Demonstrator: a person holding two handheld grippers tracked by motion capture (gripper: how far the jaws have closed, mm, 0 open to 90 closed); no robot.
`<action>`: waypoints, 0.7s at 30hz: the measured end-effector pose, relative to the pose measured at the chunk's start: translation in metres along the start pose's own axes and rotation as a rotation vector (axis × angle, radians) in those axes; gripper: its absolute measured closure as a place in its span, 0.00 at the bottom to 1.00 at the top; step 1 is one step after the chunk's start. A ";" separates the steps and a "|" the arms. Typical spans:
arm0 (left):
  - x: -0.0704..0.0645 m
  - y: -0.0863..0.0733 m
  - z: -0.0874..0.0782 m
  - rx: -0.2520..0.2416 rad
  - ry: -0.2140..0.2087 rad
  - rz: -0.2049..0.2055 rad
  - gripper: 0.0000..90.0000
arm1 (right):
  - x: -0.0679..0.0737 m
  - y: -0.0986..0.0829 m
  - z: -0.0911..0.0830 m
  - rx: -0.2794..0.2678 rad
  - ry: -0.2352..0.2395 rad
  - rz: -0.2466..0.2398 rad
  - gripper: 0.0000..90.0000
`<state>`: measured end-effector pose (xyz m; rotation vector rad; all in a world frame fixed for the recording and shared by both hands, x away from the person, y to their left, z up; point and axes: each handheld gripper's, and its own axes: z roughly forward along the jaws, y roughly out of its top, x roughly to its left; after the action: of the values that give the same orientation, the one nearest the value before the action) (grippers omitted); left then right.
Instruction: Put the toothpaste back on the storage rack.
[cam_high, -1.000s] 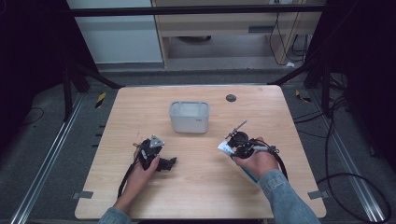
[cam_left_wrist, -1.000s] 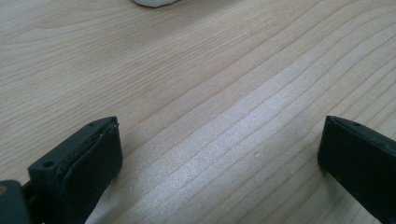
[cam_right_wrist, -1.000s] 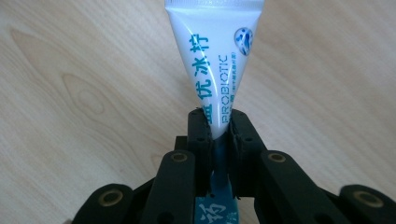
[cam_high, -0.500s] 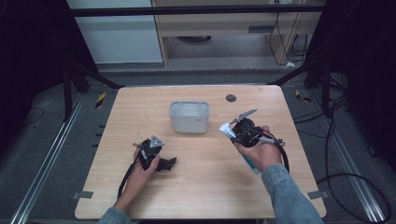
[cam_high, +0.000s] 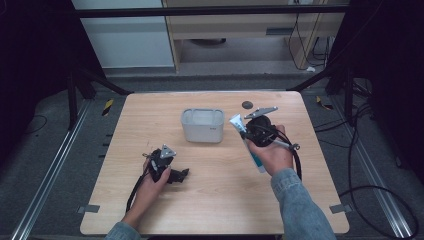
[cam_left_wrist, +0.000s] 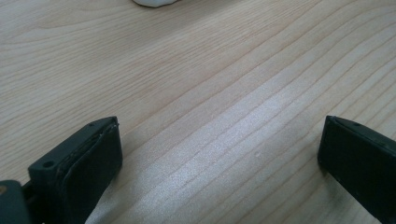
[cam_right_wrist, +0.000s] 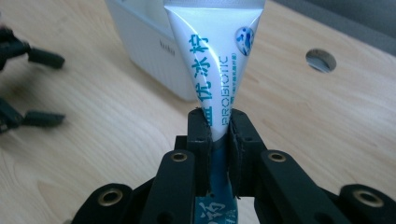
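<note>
Right gripper view looks along the right gripper (cam_right_wrist: 218, 128), whose two black jaws are pinched tight on a white plastic toothpaste tube with teal lettering (cam_right_wrist: 215, 70). The tube's flat crimped end rises beyond the jaw tips, while its darker teal part runs back between the jaws toward the hand. Just beyond the tube stands a white rectangular plastic container (cam_right_wrist: 149, 51), and off to the gripper's right a small round hole (cam_right_wrist: 321, 59) sits in the light wooden table (cam_right_wrist: 93, 140). From the high view, the right gripper (cam_high: 244, 131) is held above the table just to the right of the container (cam_high: 202, 125), with the tube (cam_high: 248, 144) slanting back under the hand (cam_high: 274, 152). The left gripper (cam_high: 183, 174) rests low on the table, well apart from the container. Its jaws stand wide apart, with only bare wood between them.
</note>
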<state>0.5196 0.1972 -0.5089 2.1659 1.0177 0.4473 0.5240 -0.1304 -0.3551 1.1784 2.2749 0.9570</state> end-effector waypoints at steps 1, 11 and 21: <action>0.000 0.000 0.000 0.000 0.000 0.001 0.00 | 0.000 0.002 0.000 -0.013 0.003 0.007 0.90; 0.000 0.000 0.000 0.000 0.002 0.003 0.00 | 0.008 0.018 0.003 -0.136 0.016 0.041 0.90; 0.000 -0.001 -0.001 0.002 0.000 0.006 0.00 | 0.010 0.020 0.011 -0.252 -0.007 0.090 0.90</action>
<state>0.5187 0.1977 -0.5088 2.1715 1.0118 0.4491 0.5359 -0.1098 -0.3484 1.1782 2.0370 1.2303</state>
